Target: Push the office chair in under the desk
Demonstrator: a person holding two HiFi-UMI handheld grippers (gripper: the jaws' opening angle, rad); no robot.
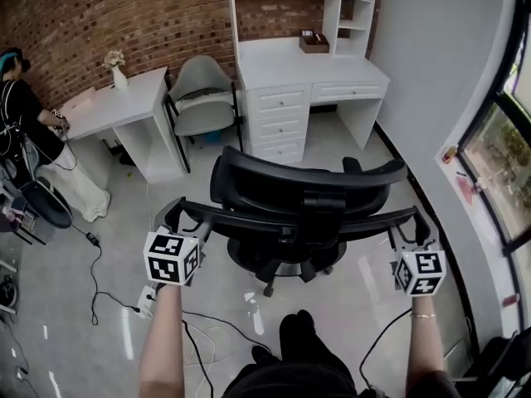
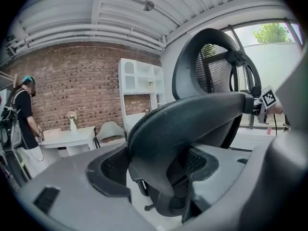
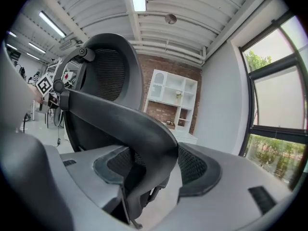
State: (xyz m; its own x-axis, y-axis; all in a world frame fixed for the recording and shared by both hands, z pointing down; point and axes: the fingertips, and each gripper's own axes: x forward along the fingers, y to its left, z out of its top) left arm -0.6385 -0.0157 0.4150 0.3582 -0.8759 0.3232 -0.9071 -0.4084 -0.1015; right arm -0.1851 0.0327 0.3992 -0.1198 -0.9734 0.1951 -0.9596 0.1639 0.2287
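The left hand-held gripper (image 2: 156, 160) and the right hand-held gripper (image 3: 154, 165) each clamp one end of the rear crossbar of the black office chair (image 1: 303, 191). The chair stands on the open floor (image 1: 108, 322), well short of the white bench (image 1: 311, 66). On the bench sits a small brown box (image 1: 314, 43), its contents too small to tell.

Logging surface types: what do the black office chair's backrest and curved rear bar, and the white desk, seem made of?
Black office chair backrest: see-through woven mesh in a hard frame. Curved rear bar: matte moulded plastic, likely; soft dull sheen. White desk: smooth painted or laminated board, probably; uniform white.
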